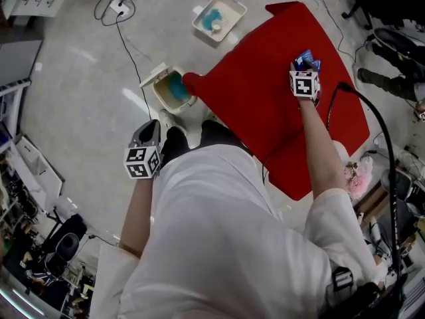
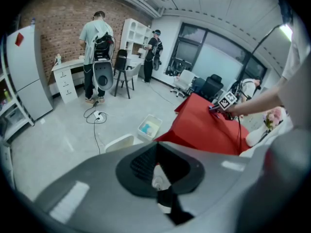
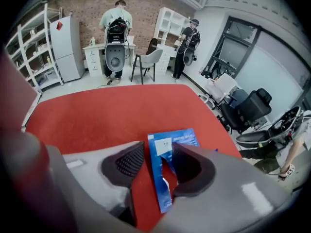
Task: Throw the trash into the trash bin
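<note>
Blue wrapper (image 3: 156, 164) w/ white label on red cloth (image 3: 121, 110); white bin (image 1: 174, 88), teal liner, lid open, by cloth corner.

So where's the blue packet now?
The blue packet lies on the red cloth at the head view's upper right, between the open jaws of the right claw.

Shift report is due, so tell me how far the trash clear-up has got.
Done: the open trash bin already shows something teal inside, trash or liner, unclear. In hand: the right gripper stands over the red table, jaws open around a blue wrapper, not clamped. Still to do: grip it, carry it to the bin, drop it. The left gripper is shut and empty.
</note>
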Available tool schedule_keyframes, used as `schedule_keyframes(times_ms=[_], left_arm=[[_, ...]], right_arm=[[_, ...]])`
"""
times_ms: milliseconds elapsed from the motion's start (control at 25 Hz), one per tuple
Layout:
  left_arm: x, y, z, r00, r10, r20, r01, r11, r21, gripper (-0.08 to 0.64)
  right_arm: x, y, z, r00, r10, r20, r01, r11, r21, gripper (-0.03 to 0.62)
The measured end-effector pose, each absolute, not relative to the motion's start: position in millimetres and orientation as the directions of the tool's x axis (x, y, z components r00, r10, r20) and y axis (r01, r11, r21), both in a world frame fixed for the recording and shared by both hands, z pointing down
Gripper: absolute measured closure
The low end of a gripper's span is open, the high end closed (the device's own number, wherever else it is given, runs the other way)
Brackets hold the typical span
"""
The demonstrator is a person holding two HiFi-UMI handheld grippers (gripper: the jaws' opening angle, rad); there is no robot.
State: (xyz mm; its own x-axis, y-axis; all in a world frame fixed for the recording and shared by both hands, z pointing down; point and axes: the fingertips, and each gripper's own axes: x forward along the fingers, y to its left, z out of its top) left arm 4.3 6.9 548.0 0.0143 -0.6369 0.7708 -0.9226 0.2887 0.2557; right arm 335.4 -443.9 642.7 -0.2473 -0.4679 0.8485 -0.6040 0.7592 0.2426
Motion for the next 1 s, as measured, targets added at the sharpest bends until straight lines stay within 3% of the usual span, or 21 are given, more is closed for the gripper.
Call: schedule_keyframes(times_ms=[80, 240, 320, 1000], left_arm=[[5, 8, 549, 0.015, -0.633, 0.774, -0.920, 0.294, 0.258, 0.555], [4, 9, 552, 0.016, -0.632, 0.775, -0.918, 0.298, 0.263, 0.555], [4, 11, 554, 0.017, -0.635, 0.773, -0.916, 0.299, 0.266, 0.555], [-28, 38, 549, 0.029, -0.685, 0.728, -0.919, 0.268, 0.288, 0.555]], right_arm=[[336, -450, 646, -0.230, -0.473, 0.851, -0.610, 0.751, 0.253, 0.433], [337, -458, 643, -0.204, -0.499, 0.842, -0.627, 0.727, 0.279, 0.570], [339, -456, 641, -0.201, -0.498, 0.843, -0.643, 0.717, 0.270, 0.588], [290, -375, 599, -0.292, -0.517, 0.804, -0.604, 0.752, 0.264, 0.590]])
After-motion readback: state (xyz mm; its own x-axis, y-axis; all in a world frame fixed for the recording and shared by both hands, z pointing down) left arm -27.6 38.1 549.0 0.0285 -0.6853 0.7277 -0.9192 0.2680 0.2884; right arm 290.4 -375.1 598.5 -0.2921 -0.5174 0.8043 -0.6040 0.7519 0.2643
